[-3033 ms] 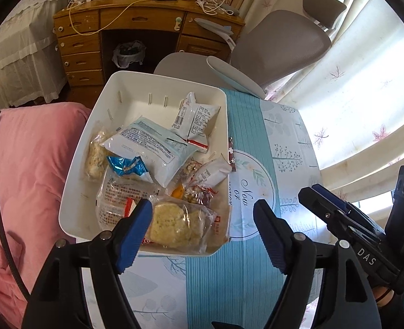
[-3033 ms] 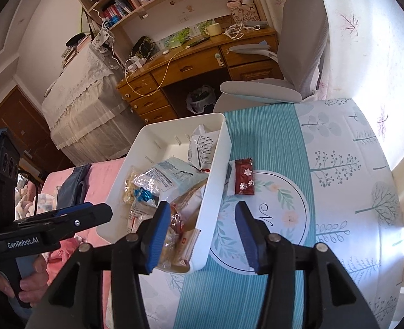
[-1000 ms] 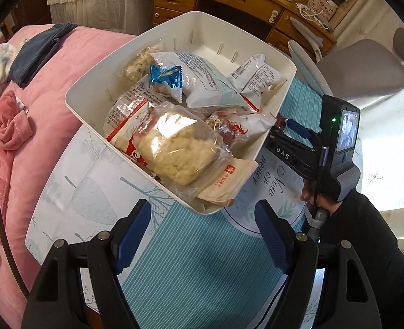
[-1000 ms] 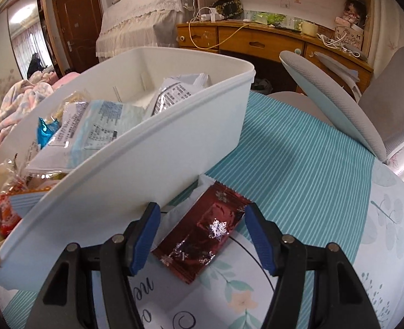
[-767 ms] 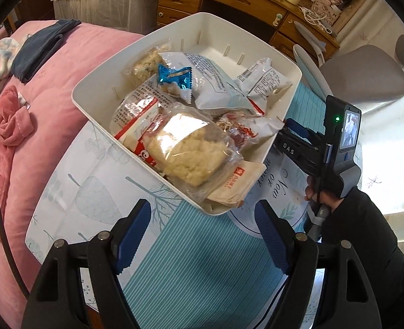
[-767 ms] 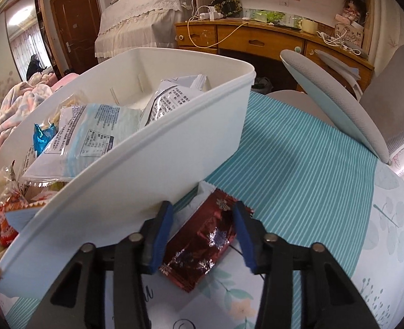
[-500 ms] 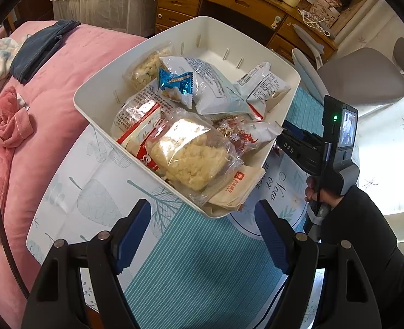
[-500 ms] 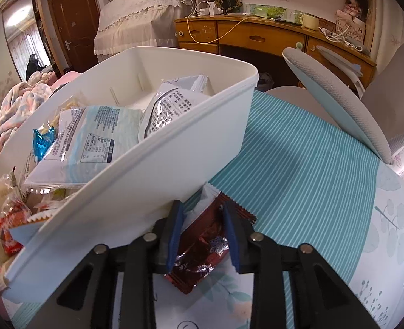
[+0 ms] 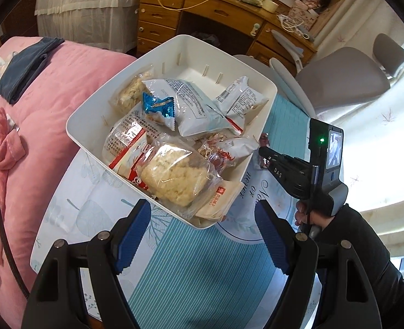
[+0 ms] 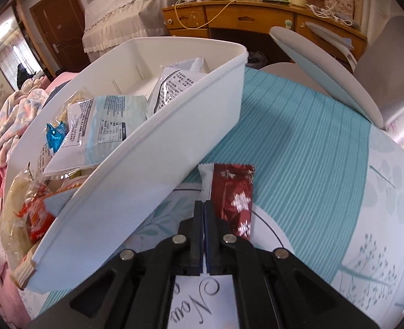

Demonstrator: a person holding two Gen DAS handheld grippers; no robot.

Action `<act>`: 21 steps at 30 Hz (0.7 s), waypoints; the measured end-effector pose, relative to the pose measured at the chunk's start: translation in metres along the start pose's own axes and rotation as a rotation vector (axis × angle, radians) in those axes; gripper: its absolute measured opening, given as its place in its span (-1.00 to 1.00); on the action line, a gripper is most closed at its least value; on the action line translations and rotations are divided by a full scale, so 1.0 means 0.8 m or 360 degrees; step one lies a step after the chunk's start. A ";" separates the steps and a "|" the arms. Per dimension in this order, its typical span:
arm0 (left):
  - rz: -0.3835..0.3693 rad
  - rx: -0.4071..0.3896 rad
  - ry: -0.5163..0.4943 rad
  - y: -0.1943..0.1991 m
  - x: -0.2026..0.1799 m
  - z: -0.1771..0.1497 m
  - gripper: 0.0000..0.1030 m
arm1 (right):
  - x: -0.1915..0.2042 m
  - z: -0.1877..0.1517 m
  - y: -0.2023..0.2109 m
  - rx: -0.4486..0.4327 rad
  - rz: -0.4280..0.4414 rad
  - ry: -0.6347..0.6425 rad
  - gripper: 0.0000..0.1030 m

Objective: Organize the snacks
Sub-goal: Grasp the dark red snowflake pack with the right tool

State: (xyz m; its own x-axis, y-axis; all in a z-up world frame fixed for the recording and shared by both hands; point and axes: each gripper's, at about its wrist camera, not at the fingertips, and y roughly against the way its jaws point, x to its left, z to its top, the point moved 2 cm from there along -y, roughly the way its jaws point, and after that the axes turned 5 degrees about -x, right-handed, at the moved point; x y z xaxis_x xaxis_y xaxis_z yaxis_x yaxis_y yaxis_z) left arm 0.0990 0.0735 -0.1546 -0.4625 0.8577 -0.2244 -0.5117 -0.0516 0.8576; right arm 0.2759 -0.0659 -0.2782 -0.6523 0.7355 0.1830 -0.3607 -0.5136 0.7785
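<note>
A white bin [image 9: 78,118] full of bagged snacks stands on the table's left part, with a puffed rice cake bag [image 9: 174,178] at its near corner. My left gripper [image 9: 202,213] hovers open above that corner and holds nothing. Beside the bin's right wall [image 10: 147,170] a red snack packet [image 10: 234,200] with silver snowflakes stands tipped up on its edge. My right gripper [image 10: 204,205] is shut on the packet's white side edge. In the left wrist view the right gripper [image 9: 265,153] reaches in from the right, and the red packet [image 9: 263,140] barely shows at its tip.
The table carries a teal striped cloth [image 9: 188,274] with leaf prints. A grey office chair [image 9: 339,82] stands behind the table, and a wooden desk [image 9: 202,8] beyond it. Pink bedding [image 9: 37,109] lies left of the table. A dark sleeve [image 9: 366,246] holds the right gripper.
The right jaws closed from wide around the red packet to shut on its edge, and the packet tipped up from flat. The left gripper drew back a little from the bin.
</note>
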 end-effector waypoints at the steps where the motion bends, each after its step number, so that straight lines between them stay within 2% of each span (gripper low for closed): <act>1: -0.0011 0.0004 -0.0012 0.000 0.002 0.000 0.49 | 0.000 0.000 0.004 -0.0010 -0.0009 -0.0017 -1.00; 7: -0.0073 0.0045 -0.0080 -0.005 0.018 0.006 0.49 | -0.002 0.006 0.027 -0.0102 -0.0071 -0.0144 -1.00; 16: -0.0038 0.0071 -0.0073 -0.017 0.041 0.017 0.49 | -0.018 0.012 0.019 -0.0128 -0.0110 -0.0313 -0.96; 18: -0.0029 0.0087 -0.0051 -0.020 0.044 0.014 0.49 | -0.023 0.012 0.009 -0.0082 -0.0106 -0.0342 -0.86; 20: -0.0027 0.0095 -0.0040 -0.022 0.045 0.012 0.49 | -0.027 0.010 0.001 -0.0046 -0.0101 -0.0366 -0.49; 21: -0.0024 0.0101 -0.0038 -0.024 0.045 0.011 0.49 | -0.027 0.009 -0.003 -0.0039 -0.0108 -0.0366 -0.40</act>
State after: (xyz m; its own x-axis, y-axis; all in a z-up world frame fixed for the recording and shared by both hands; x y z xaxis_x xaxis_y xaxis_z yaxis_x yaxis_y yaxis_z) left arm 0.0982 0.1098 -0.1749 -0.4370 0.8703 -0.2270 -0.4712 -0.0065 0.8820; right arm 0.2958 -0.0777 -0.2797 -0.4583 0.8484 0.2649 -0.4162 -0.4681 0.7795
